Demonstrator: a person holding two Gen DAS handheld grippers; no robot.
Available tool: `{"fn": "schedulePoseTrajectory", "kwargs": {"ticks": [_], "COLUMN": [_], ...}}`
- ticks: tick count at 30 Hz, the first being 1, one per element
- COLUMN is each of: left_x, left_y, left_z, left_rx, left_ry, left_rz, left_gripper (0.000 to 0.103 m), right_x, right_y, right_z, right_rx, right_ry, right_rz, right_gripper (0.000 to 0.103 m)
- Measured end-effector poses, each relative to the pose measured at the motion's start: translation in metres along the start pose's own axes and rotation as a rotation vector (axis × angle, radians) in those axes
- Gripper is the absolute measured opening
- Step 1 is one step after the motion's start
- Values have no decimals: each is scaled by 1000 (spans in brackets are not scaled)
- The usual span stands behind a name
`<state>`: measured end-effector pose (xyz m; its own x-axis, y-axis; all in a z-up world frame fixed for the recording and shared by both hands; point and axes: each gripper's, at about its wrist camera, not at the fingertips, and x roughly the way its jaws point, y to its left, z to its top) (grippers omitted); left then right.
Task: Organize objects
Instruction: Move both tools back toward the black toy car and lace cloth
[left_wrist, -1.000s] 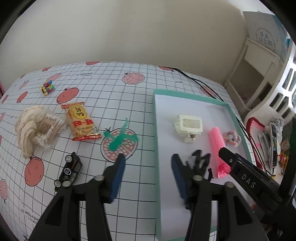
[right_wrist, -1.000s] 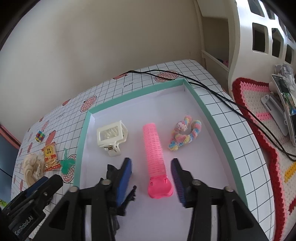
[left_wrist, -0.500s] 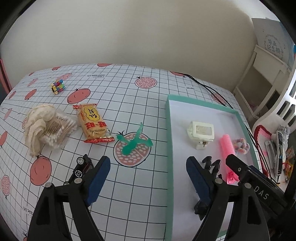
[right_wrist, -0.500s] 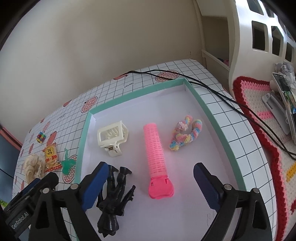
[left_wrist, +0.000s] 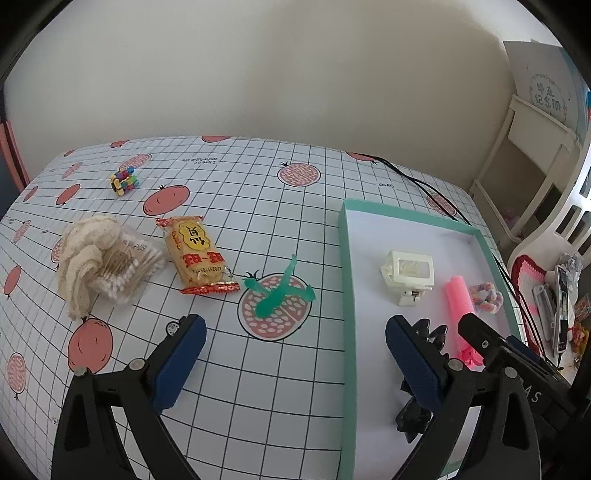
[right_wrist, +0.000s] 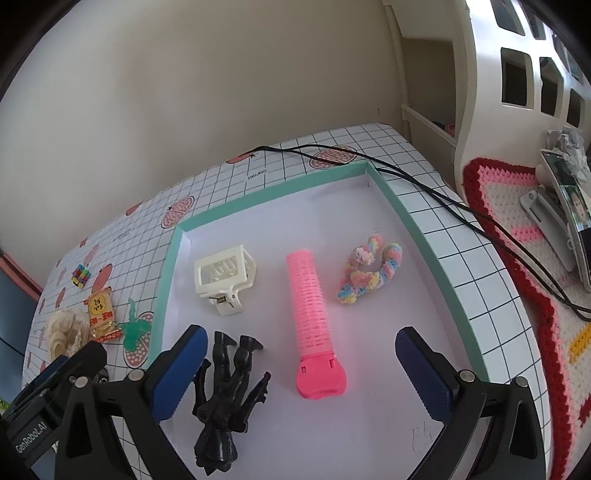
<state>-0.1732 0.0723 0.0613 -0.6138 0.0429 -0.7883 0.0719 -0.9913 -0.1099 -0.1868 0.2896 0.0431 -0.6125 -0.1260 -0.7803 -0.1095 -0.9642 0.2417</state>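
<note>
A shallow white tray with a teal rim (right_wrist: 424, 221) (left_wrist: 345, 280) holds a cream hair claw (right_wrist: 224, 274) (left_wrist: 408, 271), a pink hair roller (right_wrist: 312, 317) (left_wrist: 458, 299), a pastel scrunchie (right_wrist: 369, 273) (left_wrist: 485, 295) and a black figure (right_wrist: 225, 402). My right gripper (right_wrist: 303, 376) hovers open over the tray, the roller's base between its fingers, holding nothing. My left gripper (left_wrist: 295, 362) is open above the checked cloth beside the tray's left rim. A green toy plane (left_wrist: 280, 291), a yellow snack pack (left_wrist: 195, 254), cotton swabs (left_wrist: 122, 273), a cream scrunchie (left_wrist: 86, 251) and a colourful block toy (left_wrist: 123, 181) lie on the cloth.
A black toy car (left_wrist: 173, 326) peeks out behind my left finger. A black cable (right_wrist: 424, 184) runs along the tray's far and right side. A crocheted mat (right_wrist: 517, 229) with a phone (right_wrist: 569, 199) and white shelving (right_wrist: 517, 81) stand to the right.
Both grippers went from nearly shut to wide open. The left gripper has drawn back and left, away from the tray. The black figure now lies free on the tray.
</note>
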Motion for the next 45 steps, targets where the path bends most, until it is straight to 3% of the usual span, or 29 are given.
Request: {"fn": "schedulePoseTrajectory", "kwargs": {"ticks": [9,18,25,34,45], "left_x": [-9,-30,-41,-38,-19], "left_y": [15,64,118,186,208], "left_z": [7,24,32,26,16], "left_rx": [-37,-147,-217,-315,-347], "left_ry": [-36,-80,-85,-62,-18], "left_rz": [-11,-34,30,117,93], "left_gripper": [100,103,103,103,103], "right_x": [-11,-32,-30,-15,6], "right_y": [13,66,114,142,186], "right_z": [6,14,4,-10,-34], "right_rx": [-33,-131,-193,-200,-240], "right_ry": [-33,-97,-81,-29,60], "right_rz": [-5,64,135,215,261], "right_gripper": [103,103,103,103,101]}}
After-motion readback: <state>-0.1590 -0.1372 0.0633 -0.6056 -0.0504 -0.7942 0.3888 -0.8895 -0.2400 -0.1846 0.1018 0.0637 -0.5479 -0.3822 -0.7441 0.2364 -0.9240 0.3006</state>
